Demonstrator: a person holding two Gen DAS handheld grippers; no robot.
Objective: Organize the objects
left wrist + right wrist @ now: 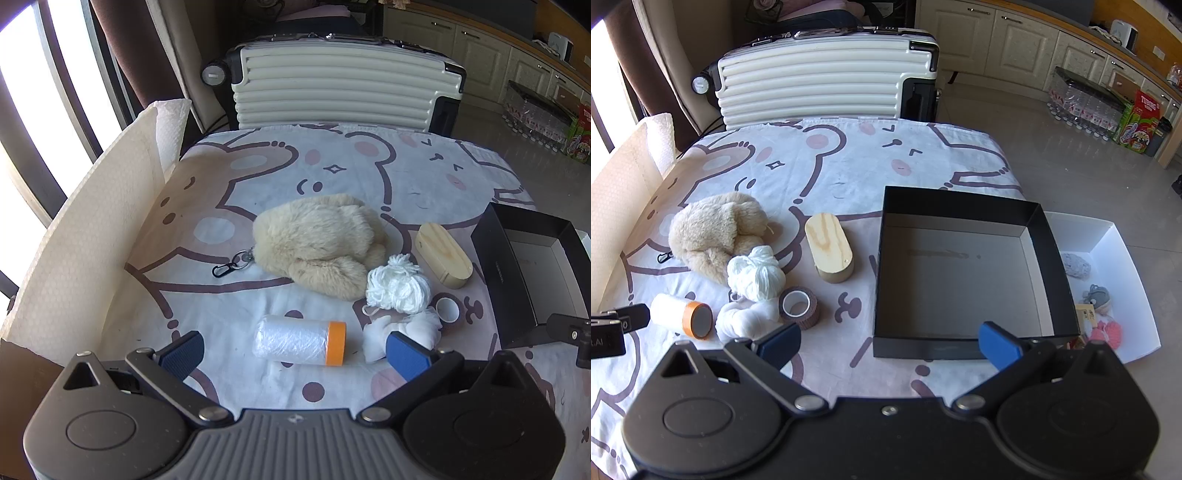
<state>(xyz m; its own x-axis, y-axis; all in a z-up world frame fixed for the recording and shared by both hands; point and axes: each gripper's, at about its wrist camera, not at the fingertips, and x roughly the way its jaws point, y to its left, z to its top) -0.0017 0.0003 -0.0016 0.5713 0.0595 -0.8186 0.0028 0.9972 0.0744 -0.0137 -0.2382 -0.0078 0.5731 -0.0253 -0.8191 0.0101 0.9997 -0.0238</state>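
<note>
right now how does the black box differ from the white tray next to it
The black box has tall dark walls and holds nothing; the white tray is shallower, pale, and already holds a few small yarn-like items. The box sits nearer the loose objects, the tray beyond it at the table edge. Both are open-topped.

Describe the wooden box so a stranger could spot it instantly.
Start at the big black tray on the bear-print cloth. Just left of it lies the wooden box, beside a white yarn ball. It alone is hard, oval and pale pine with visible grain.
</note>
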